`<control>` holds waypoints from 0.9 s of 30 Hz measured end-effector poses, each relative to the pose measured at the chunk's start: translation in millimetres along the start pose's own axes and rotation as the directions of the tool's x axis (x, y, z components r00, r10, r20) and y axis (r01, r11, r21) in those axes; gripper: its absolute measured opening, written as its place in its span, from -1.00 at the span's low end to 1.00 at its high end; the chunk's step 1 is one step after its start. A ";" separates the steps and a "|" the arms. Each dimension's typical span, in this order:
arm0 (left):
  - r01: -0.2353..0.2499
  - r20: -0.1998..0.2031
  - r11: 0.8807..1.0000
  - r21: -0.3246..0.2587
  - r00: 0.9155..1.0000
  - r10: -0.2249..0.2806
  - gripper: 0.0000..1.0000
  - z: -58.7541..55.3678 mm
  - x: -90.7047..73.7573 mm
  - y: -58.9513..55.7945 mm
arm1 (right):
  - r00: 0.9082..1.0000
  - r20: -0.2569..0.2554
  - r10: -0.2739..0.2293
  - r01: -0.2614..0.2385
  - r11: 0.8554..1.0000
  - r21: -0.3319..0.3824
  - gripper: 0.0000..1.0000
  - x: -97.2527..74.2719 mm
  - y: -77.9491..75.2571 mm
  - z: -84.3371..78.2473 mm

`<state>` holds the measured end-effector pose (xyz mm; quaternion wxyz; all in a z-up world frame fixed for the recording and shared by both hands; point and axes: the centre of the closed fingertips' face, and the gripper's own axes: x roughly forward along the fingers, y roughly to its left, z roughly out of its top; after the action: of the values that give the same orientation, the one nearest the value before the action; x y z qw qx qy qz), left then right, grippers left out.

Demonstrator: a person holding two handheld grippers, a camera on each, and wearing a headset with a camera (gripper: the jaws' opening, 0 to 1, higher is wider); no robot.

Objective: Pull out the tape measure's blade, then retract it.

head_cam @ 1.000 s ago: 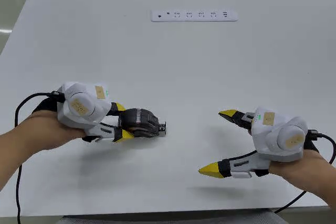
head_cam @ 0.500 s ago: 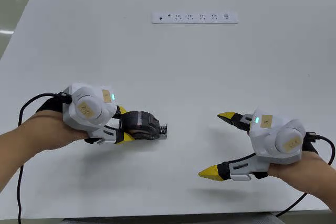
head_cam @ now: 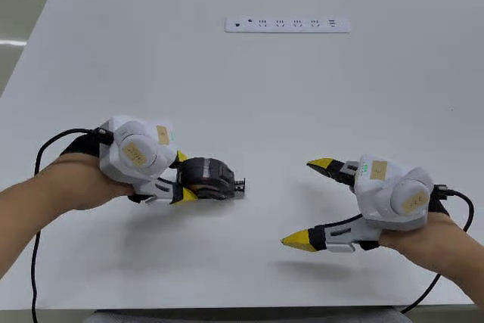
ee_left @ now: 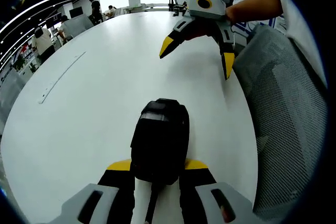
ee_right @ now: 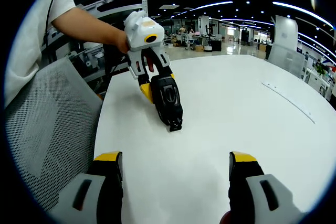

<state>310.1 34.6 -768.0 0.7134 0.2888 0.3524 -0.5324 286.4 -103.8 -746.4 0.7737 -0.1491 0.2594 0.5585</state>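
Barely any change over the last second. My left hand-held gripper (head_cam: 184,176) stays clenched on the tape measure (head_cam: 210,178), which is down at the tabletop (head_cam: 249,96). Its blade hook (head_cam: 240,184) points toward my right hand-held gripper (head_cam: 309,201). That one is still spread wide and well apart from the hook, perhaps edged a touch closer. I judge the blade still in and the pull still ahead. No containers in play. A power strip (head_cam: 287,25) lies far back.
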 end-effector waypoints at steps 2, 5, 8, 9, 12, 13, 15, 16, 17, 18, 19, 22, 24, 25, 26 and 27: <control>0.004 0.000 1.000 -0.002 1.000 -0.004 -0.42 0.1 0.3 0.2 | 1.000 0.004 -0.002 0.002 1.000 -0.006 0.52 2.9 -1.9 1.5; 0.006 0.000 1.000 -0.003 1.000 -0.006 -0.42 0.0 0.8 0.0 | 1.000 0.013 -0.004 0.004 1.000 -0.010 0.41 8.7 -5.5 3.9; 0.007 0.000 1.000 -0.001 1.000 -0.007 -0.42 0.1 1.0 -0.6 | 1.000 0.024 -0.009 0.009 1.000 -0.016 0.31 11.5 -7.5 6.3; 0.007 0.000 1.000 -0.001 1.000 -0.007 -0.42 0.1 1.0 -0.6 | 1.000 0.025 -0.009 0.009 1.000 -0.016 0.27 11.7 -7.6 6.5; 0.008 0.000 1.000 -0.001 1.000 -0.008 -0.42 0.1 1.2 -0.8 | 0.999 0.032 -0.003 0.004 1.000 -0.021 0.19 13.3 -7.2 8.1; 0.009 0.000 1.000 -0.001 1.000 -0.009 -0.42 0.1 1.2 -0.9 | 0.999 0.035 0.000 0.001 1.000 -0.024 0.17 14.0 -7.0 8.9; 0.014 -0.004 1.000 -0.009 1.000 -0.014 -0.42 0.5 1.7 -2.5 | 0.999 0.024 0.034 -0.033 0.998 -0.060 0.14 32.6 -3.5 11.2; 0.014 -0.003 1.000 -0.010 1.000 -0.014 -0.42 0.5 1.7 -2.5 | 0.999 0.023 0.036 -0.035 0.997 -0.062 0.12 33.4 -3.3 11.1; 0.015 -0.002 1.000 -0.011 1.000 -0.015 -0.42 0.6 1.6 -2.8 | 0.999 0.022 0.043 -0.042 0.997 -0.069 0.10 35.9 -2.8 11.0; 0.016 -0.003 1.000 -0.012 1.000 -0.016 -0.41 0.7 1.5 -2.9 | 0.999 0.019 0.047 -0.045 0.996 -0.078 0.06 38.3 -3.0 10.9; 0.017 -0.005 1.000 -0.011 1.000 -0.017 -0.41 0.8 1.5 -3.0 | 0.998 0.019 0.052 -0.050 0.996 -0.079 0.04 39.8 -2.8 10.9; 0.024 -0.013 1.000 -0.013 1.000 -0.024 -0.41 0.5 1.8 -2.9 | 0.998 0.012 0.062 -0.060 0.993 -0.102 -0.01 44.9 -1.9 11.2; 0.027 -0.018 1.000 -0.011 0.999 -0.027 -0.41 0.2 1.8 -3.0 | 0.998 0.011 0.067 -0.065 0.993 -0.099 -0.07 46.9 -2.1 10.8; 0.028 -0.019 1.000 -0.009 0.999 -0.028 -0.41 0.0 1.7 -3.0 | 0.998 0.010 0.067 -0.066 0.993 -0.102 -0.08 47.9 -2.1 10.5; 0.029 -0.020 1.000 -0.008 0.999 -0.029 -0.41 -0.1 1.6 -3.3 | 0.998 0.010 0.069 -0.067 0.992 -0.106 -0.10 49.3 -2.4 10.6; 0.030 -0.020 1.000 -0.008 0.999 -0.030 -0.41 -0.1 1.5 -3.5 | 0.997 0.011 0.071 -0.070 0.992 -0.106 -0.14 50.1 -2.3 11.0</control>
<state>307.0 32.9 -769.4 0.7030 0.2861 0.3658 -0.5387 303.3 -59.4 -766.0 0.7464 -0.1765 0.2288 0.5995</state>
